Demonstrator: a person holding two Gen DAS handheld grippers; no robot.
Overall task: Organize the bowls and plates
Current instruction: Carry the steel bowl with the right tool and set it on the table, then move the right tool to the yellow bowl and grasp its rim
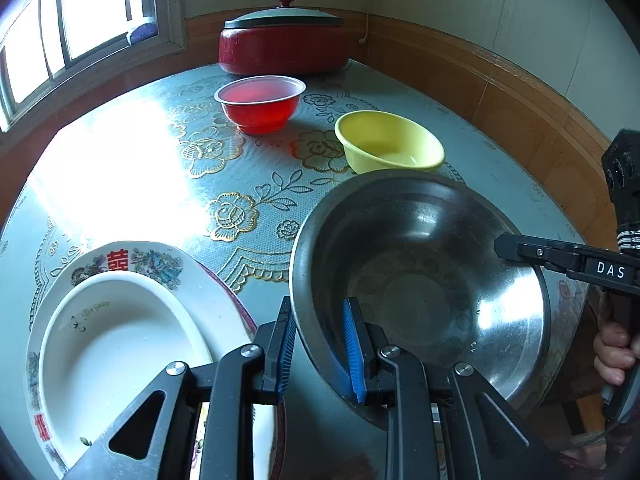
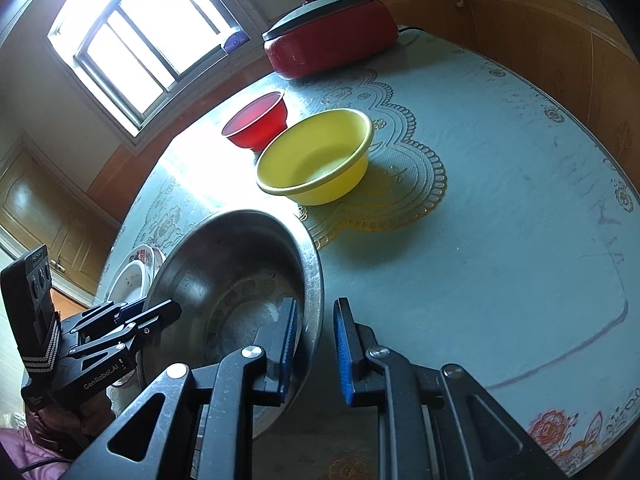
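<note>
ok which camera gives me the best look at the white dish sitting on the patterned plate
The left wrist view. There the white dish fills the lower left corner, nested on the patterned plate, with only its near edge hidden by the gripper. In the right wrist view the white dish is a small sliver behind the steel bowl.

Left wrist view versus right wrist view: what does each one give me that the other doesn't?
Only the left wrist view shows the stacked plates clearly, a plain white one on a patterned one, plus the left gripper straddling the steel bowl's rim. Only the right wrist view shows the bare tablecloth to the right and the right gripper astride the rim's opposite side. Both show the steel bowl, yellow bowl, red bowl and red lidded pot.
</note>
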